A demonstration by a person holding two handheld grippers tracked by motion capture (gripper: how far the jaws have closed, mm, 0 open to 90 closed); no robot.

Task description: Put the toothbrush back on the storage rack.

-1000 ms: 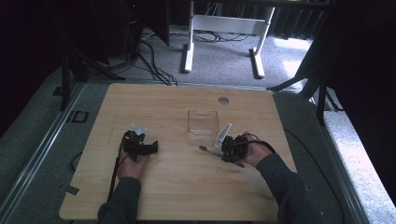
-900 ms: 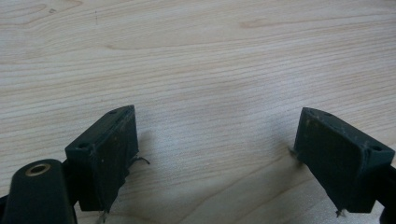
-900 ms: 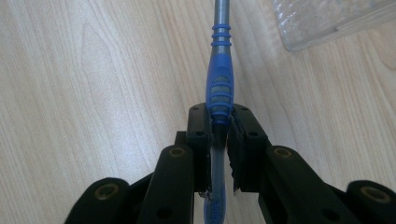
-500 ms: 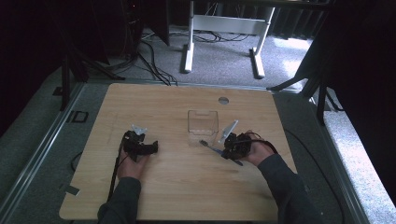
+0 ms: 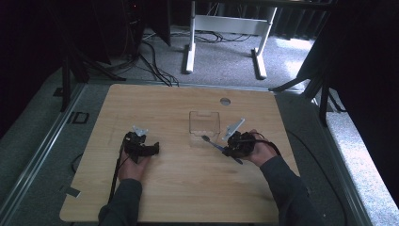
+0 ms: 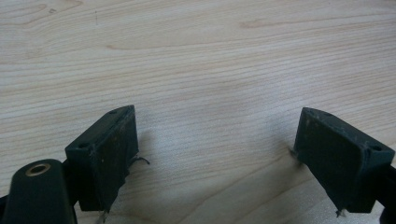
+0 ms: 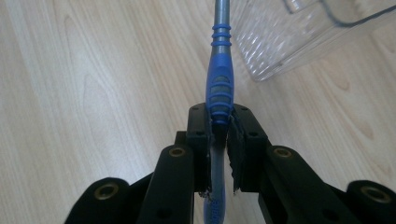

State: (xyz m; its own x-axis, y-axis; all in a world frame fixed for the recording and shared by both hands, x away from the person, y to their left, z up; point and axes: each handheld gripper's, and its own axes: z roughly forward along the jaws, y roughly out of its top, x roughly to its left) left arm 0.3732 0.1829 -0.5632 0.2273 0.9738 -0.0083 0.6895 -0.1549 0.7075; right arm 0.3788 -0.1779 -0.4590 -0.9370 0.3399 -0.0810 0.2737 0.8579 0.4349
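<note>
A blue toothbrush is clamped by its handle between the jaws of my right gripper, its neck running forward past the corner of a clear plastic container. In the high view the right gripper sits right of centre. The toothbrush sticks out of it to the left, its head just below the clear container. My left gripper rests on the table at the left. Its jaws stand wide apart in the left gripper view, with bare wood between them.
The wooden table has a round cable hole behind the container. A cable trails from the left gripper toward the front edge. White desk legs stand on the carpet beyond the table.
My right hand has shifted slightly toward the container with the toothbrush still clamped. The left hand has stayed where it was.
</note>
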